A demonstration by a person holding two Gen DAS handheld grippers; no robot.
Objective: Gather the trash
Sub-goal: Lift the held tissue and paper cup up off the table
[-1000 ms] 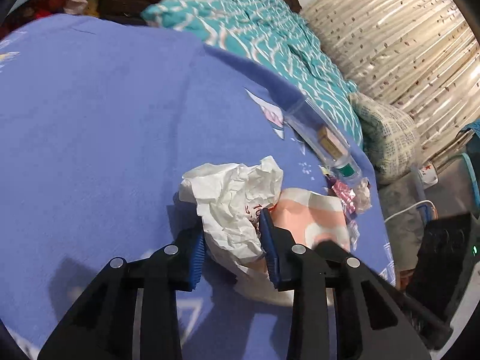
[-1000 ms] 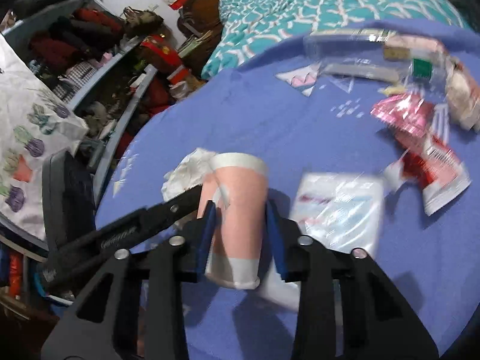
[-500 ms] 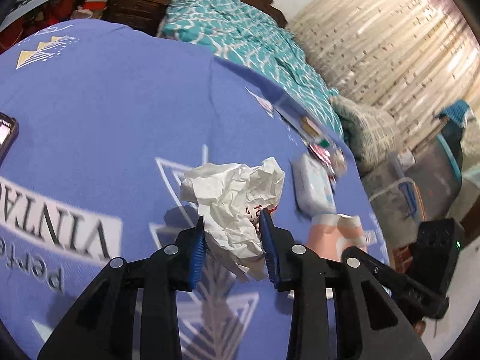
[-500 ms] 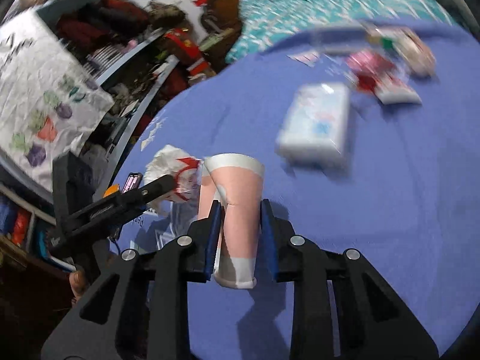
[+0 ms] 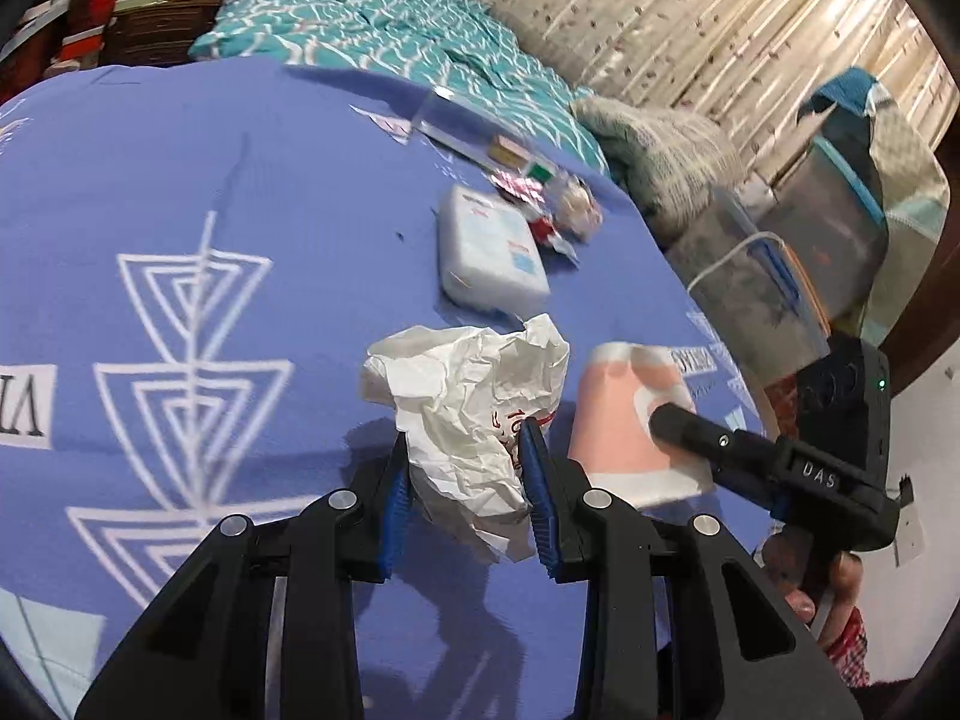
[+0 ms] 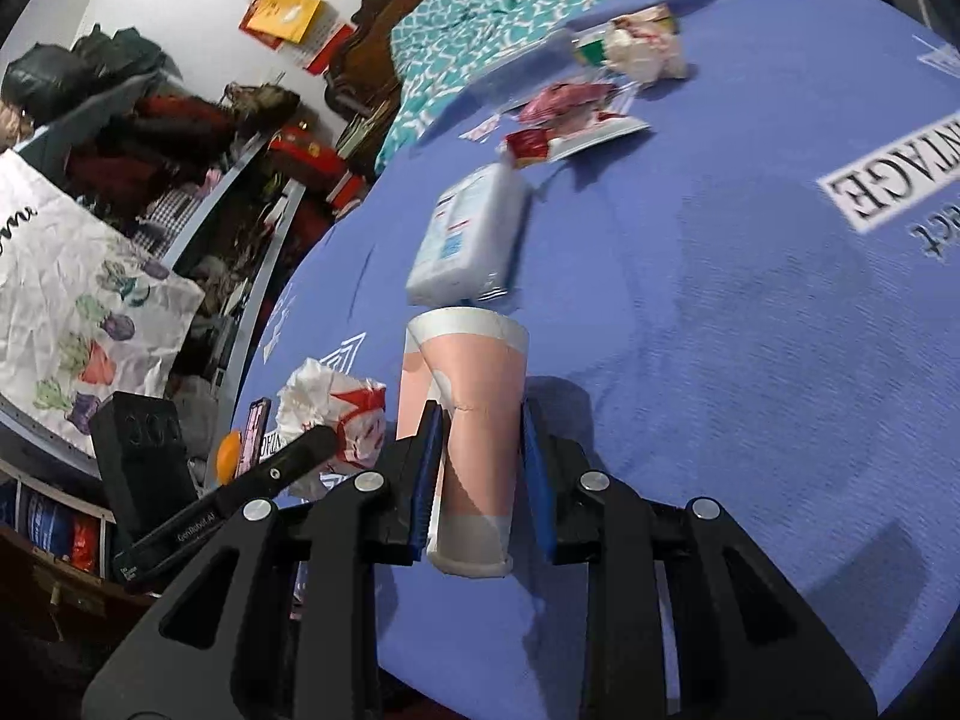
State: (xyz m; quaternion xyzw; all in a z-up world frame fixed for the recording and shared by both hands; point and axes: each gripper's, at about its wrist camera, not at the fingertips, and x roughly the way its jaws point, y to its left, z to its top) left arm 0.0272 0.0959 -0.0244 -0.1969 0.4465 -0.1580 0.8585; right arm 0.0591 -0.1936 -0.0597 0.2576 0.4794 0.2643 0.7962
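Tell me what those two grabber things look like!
The left gripper and the right gripper match: black plastic frames with cut-out holes, round silver bolts, and blue ridged pads inside the fingers. White lettering runs along each one's side, and a small green light glows on the right one's boxy body.

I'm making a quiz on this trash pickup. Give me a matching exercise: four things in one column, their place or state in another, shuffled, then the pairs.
Things:
1. crumpled paper
2. pink cup
3. tissue pack
4. red wrappers

Places or states:
A. lying flat on the blue cloth, mid-bed
B. clamped in the right tongs
C. scattered at the cloth's far end
D. clamped in the left tongs

Pairs: 1-D, 2-B, 3-A, 4-C
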